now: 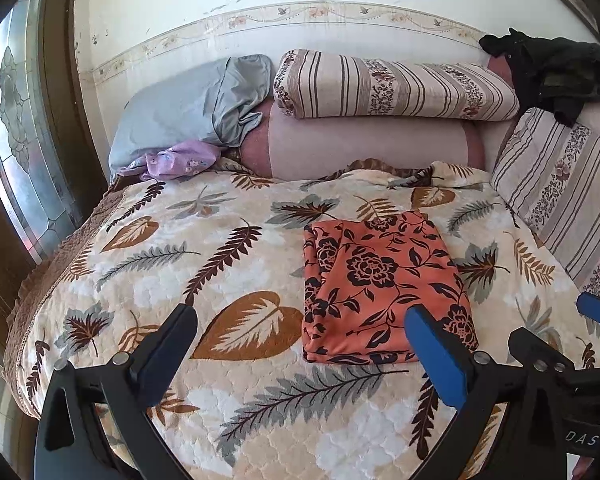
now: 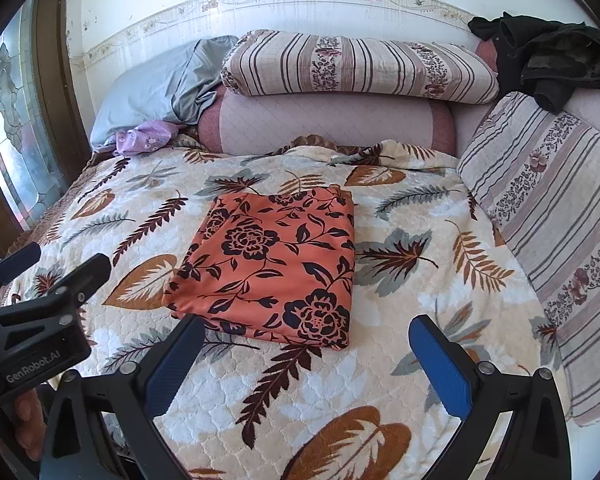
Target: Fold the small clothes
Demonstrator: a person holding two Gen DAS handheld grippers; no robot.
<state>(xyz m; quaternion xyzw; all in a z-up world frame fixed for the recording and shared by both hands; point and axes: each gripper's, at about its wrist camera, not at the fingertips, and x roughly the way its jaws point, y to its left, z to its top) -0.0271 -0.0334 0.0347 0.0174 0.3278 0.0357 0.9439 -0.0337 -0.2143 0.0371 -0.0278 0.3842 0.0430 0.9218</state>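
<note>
An orange garment with a black flower print (image 1: 380,284) lies folded into a rectangle on the leaf-patterned bedspread (image 1: 220,264). It also shows in the right wrist view (image 2: 272,264). My left gripper (image 1: 300,320) is open and empty, held above the bed near the garment's front left corner. My right gripper (image 2: 306,330) is open and empty, held above the garment's front edge. The right gripper's body shows in the left wrist view (image 1: 572,364), and the left gripper's body shows in the right wrist view (image 2: 36,320).
Striped pillows (image 2: 352,64) and a pink bolster (image 2: 328,124) lie at the head of the bed. A grey-blue pillow (image 1: 192,104) and a small purple cloth (image 1: 180,160) lie at the back left. A dark garment (image 1: 556,72) lies at the back right. A window is on the left.
</note>
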